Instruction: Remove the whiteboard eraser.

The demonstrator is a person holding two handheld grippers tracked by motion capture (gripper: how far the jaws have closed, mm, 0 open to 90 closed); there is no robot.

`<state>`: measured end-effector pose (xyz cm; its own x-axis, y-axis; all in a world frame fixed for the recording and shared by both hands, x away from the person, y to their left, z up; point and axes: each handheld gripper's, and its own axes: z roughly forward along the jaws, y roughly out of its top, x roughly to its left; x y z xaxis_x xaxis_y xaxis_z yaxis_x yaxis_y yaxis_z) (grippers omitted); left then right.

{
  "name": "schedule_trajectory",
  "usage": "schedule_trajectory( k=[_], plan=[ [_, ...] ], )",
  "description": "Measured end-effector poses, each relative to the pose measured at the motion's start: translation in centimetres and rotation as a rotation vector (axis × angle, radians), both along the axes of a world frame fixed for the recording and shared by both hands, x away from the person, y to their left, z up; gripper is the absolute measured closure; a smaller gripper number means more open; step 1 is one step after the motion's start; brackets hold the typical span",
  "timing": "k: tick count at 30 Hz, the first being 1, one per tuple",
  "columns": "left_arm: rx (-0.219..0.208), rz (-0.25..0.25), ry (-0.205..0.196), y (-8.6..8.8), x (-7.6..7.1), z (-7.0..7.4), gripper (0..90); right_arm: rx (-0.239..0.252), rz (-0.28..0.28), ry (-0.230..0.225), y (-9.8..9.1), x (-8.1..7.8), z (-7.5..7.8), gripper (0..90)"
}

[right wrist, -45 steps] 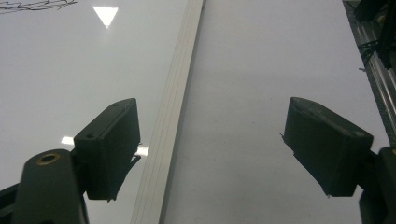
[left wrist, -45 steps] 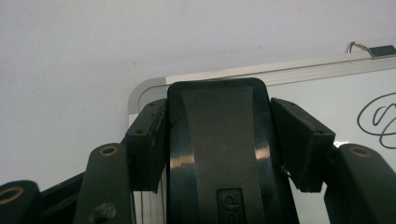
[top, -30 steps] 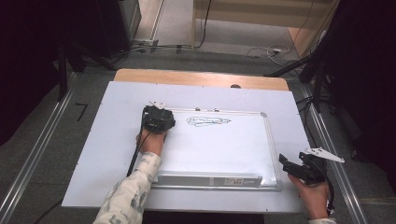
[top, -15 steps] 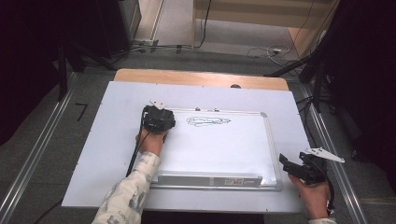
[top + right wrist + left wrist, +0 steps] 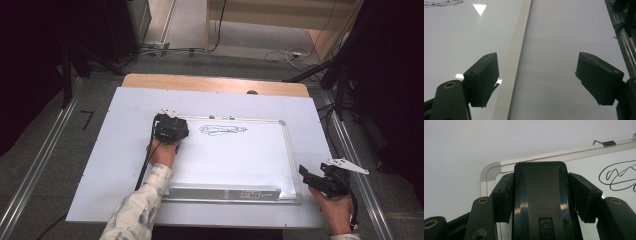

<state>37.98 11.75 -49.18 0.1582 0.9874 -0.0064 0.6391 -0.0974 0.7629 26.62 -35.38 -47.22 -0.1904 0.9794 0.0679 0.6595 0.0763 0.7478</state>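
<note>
At centre left of the high view my left gripper (image 5: 170,129) sat over the upper left corner of the whiteboard (image 5: 240,160), its jaws clamped on a dark eraser (image 5: 541,202) whose flat face pressed toward the board. In the left gripper view, that eraser stood between the pads (image 5: 584,195) and bore raised letters low on its back (too cropped for me to read). Just right of it ran a black scribble (image 5: 222,130) along the board's top edge, near two small hanger clips (image 5: 604,143). A printed label (image 5: 251,193) lay on the board's bottom tray, unreadable. The board rested on a white table sheet (image 5: 115,150). At lower right my right gripper (image 5: 310,176) hovered beside the board's right frame (image 5: 514,62), jaws wide apart, nothing between them.
</note>
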Motion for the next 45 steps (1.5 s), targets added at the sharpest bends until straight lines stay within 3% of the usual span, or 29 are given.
schedule_trajectory(
  k=[6,20,31,39,45],
  plan=[
    [-0.027,-0.003,-0.018,0.2,-0.1,-0.2,40.6,0.001,0.001,0.0,0.0,0.0,0.0,17.1],
    [-0.036,-0.011,-0.017,0.3,-0.1,-0.1,40.6,0.0,0.0,-0.002,0.0,0.0,0.0,17.1],
    [-0.07,-0.03,-0.067,0.1,0.0,2.8,40.6,-0.001,0.004,-0.003,0.0,0.0,0.0,17.1],
    [-0.087,-0.056,-0.077,-1.1,0.0,3.3,40.6,-0.002,0.003,-0.001,0.0,0.0,0.0,17.1],
    [-0.075,-0.076,-0.074,-2.0,0.4,4.0,40.5,0.0,0.002,-0.001,0.0,0.0,0.0,17.1]
  ],
)
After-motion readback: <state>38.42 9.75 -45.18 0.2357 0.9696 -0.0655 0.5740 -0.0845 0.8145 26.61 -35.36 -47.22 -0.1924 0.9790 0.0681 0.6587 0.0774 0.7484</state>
